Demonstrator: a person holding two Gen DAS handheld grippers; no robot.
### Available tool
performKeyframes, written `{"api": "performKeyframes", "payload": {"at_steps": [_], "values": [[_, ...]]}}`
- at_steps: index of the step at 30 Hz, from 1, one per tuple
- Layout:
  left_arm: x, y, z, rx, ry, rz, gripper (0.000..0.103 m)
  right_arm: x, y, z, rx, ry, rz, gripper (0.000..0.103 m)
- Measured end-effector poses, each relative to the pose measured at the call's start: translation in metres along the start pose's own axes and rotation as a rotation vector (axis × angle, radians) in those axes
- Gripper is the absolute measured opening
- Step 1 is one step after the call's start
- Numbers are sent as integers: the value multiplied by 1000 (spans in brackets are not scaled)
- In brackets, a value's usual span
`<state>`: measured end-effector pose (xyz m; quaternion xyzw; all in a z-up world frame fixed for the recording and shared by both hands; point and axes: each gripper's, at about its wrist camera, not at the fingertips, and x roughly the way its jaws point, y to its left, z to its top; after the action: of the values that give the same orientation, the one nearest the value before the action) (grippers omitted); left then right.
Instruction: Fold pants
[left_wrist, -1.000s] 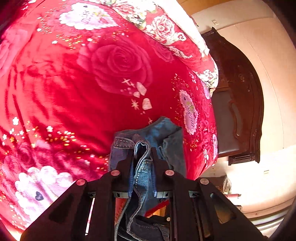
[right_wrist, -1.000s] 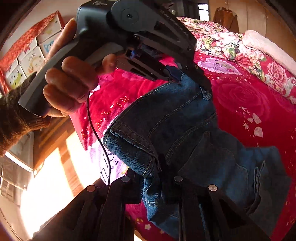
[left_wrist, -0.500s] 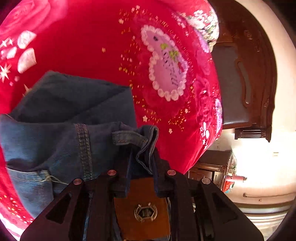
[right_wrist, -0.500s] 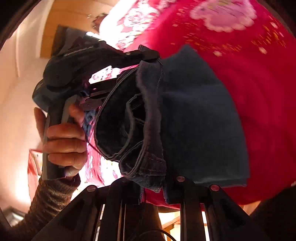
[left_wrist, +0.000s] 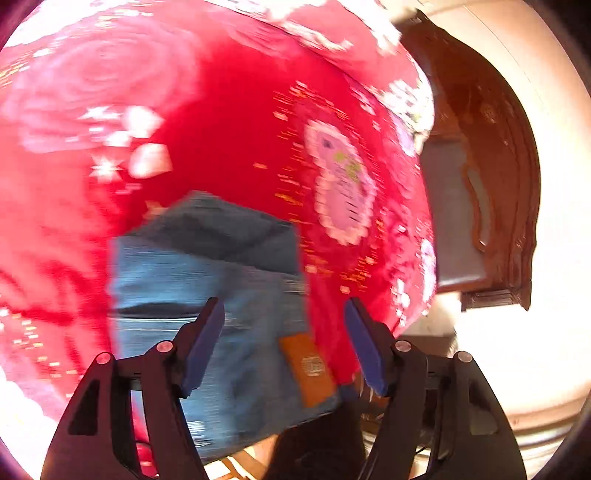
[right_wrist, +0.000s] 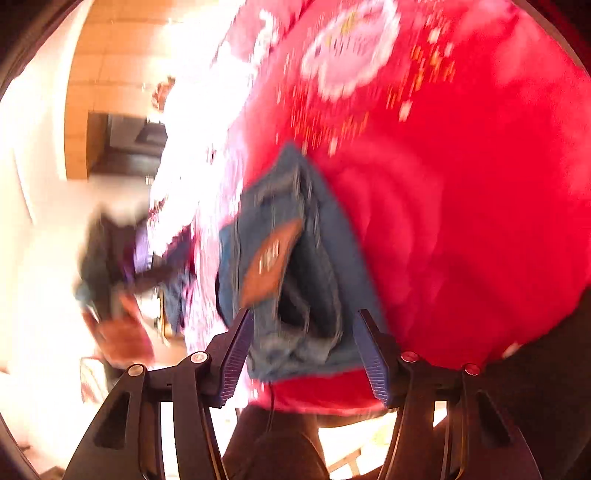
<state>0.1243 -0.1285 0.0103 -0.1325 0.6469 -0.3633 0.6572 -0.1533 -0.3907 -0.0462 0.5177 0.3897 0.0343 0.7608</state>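
Note:
The blue denim pants (left_wrist: 221, 288) lie folded in a compact stack on the red floral blanket (left_wrist: 229, 140), near its edge, with a brown leather waist patch (left_wrist: 308, 365) showing. My left gripper (left_wrist: 284, 321) is open and empty, just above the near side of the stack. In the right wrist view the folded pants (right_wrist: 295, 280) lie on the blanket (right_wrist: 461, 221) with the patch (right_wrist: 269, 258) up. My right gripper (right_wrist: 304, 328) is open and empty, its fingers either side of the stack's near end. Both views are motion-blurred.
A dark carved wooden headboard (left_wrist: 491, 166) stands at the bed's right side against a pale wall. The blanket's edge drops off just beyond the pants in the left wrist view. A blurred dark shape (right_wrist: 110, 258) and a wooden wall panel (right_wrist: 110, 66) lie off the bed.
Both grippers have let go of the pants and opened. The pants now rest folded on the blanket, and both grippers have drawn back from them.

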Motion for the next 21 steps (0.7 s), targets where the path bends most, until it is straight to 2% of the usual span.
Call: {"api": "performKeyframes", "payload": {"at_steps": [2,6,9,12,13,14,15,16,17,18,21], "values": [[-6,34,-7,-94,-12,17,67,1,-1,26,2,-32,-5,61],[1,78,-30,-254,-10,-56,67,32,21,62,-77,-2,17,61],[11,84,-40,-284,-29,-57,67,72,35,85,-158,19,-72,61],[16,84,-41,-296,-48,-56,66,104,40,85,-221,66,-112,59],[18,81,-40,-292,-49,-45,66,113,42,83,-251,87,-131,41],[19,77,-40,-285,-50,-31,64,122,45,82,-290,99,-168,28],[17,71,-40,-279,-55,-39,47,124,50,79,-338,100,-191,15],[16,63,-40,-265,-58,-85,24,121,54,75,-379,91,-198,14],[14,54,-39,-248,-57,-134,17,118,63,74,-410,77,-182,13],[12,43,-38,-223,-63,-149,15,110,72,75,-431,57,-155,13],[15,9,-30,-104,-104,-53,15,90,93,84,-486,-1,-134,12]]}}
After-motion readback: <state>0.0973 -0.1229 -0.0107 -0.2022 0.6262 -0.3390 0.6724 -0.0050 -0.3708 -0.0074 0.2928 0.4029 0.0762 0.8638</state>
